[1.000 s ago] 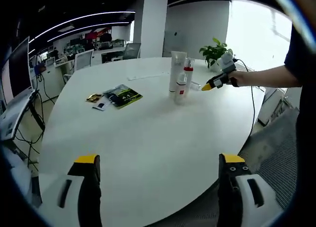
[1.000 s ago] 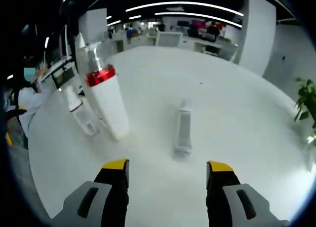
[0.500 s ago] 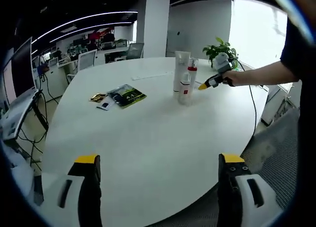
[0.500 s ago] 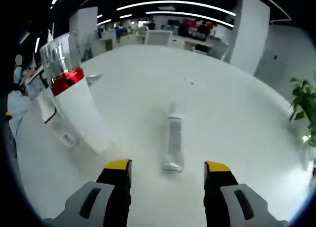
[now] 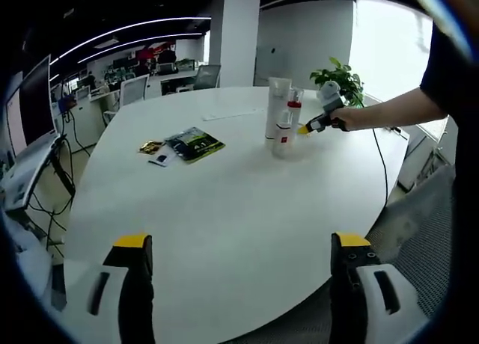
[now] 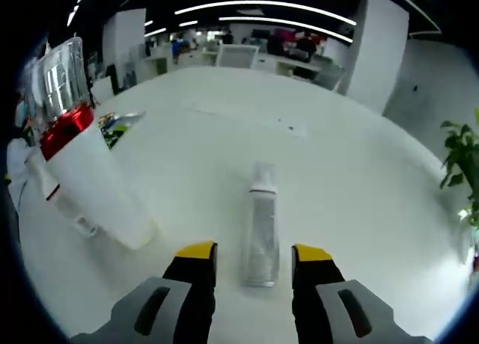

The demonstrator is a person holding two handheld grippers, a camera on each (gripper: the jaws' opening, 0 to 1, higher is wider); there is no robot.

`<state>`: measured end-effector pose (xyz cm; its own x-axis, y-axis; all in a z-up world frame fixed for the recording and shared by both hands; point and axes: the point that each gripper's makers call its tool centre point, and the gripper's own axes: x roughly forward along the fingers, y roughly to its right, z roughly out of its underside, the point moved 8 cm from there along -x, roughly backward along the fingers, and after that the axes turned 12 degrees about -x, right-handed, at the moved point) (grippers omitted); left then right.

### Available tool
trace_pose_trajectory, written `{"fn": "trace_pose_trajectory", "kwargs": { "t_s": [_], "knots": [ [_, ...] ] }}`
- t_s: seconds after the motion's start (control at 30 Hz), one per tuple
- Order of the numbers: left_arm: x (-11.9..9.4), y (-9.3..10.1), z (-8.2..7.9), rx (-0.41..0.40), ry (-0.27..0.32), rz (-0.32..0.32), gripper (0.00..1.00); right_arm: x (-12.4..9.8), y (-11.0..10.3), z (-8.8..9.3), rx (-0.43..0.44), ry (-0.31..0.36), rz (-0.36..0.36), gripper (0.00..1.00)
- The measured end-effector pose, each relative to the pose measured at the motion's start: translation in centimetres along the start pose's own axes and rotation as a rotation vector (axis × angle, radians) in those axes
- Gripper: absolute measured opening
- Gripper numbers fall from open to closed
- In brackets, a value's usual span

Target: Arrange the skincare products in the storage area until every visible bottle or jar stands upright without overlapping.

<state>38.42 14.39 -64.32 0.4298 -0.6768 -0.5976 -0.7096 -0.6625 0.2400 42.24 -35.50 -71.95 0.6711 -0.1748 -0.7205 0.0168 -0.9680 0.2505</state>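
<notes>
bench [image 5: 224,202] first: a wide white oval, and we judge the task partly done. near its far edge three products stand upright in a tight cluster, the tall white tube [image 5: 278,108] at the back, the red-collared bottle [image 6: 90,183] with its clear cap beside it, and a small white bottle [image 5: 281,138] in front; whether they touch we cannot tell. left to do: the clear slim bottle [image 6: 260,232] lies flat on the bench and must be stood up.

our right tool [image 6: 245,260] has its jaws apart, one on either side of that lying bottle's base, not yet closed on it. our left tool [image 5: 238,253] hangs wide apart over the near edge, holding nothing.

the left gripper view gives the whole layout, including the green packet [image 5: 193,143] and small sachets [image 5: 150,151] lying well apart from the cluster; the right gripper view gives the lying bottle up close.
</notes>
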Motion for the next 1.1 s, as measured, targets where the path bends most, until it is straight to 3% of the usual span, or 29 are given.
{"fn": "trace_pose_trajectory", "kwargs": {
  "t_s": [0.13, 0.23, 0.3, 0.43, 0.53, 0.73, 1.1],
  "knots": [
    [-0.1, -0.1, 0.0, -0.002, 0.003, -0.003, 0.92, 0.5, 0.3, -0.3, -0.022, -0.026, -0.017, 0.34],
    [-0.1, -0.1, -0.1, -0.003, 0.005, -0.005, 0.92, 1.1, 0.7, -0.3, -0.047, -0.092, -0.039, 0.31],
    [-0.1, -0.1, -0.1, -0.003, 0.005, -0.006, 0.92, 1.0, 0.8, -0.5, -0.034, -0.085, -0.046, 0.28],
    [-0.1, -0.1, -0.1, -0.004, 0.01, -0.008, 0.92, 0.9, 1.1, -0.3, -0.081, -0.121, -0.013, 0.18],
    [-0.2, -0.2, -0.2, -0.006, 0.012, -0.008, 0.92, 0.8, 0.9, -0.2, -0.061, -0.101, -0.046, 0.14],
    [-0.2, -0.1, -0.2, -0.003, 0.019, -0.009, 0.91, 0.5, 1.4, 0.3, -0.046, -0.095, -0.036, 0.12],
    [-0.2, 0.0, -0.4, 0.008, 0.023, -0.002, 0.91, -2.2, 1.9, 0.3, 0.035, -0.031, -0.018, 0.12]
  ]
}}
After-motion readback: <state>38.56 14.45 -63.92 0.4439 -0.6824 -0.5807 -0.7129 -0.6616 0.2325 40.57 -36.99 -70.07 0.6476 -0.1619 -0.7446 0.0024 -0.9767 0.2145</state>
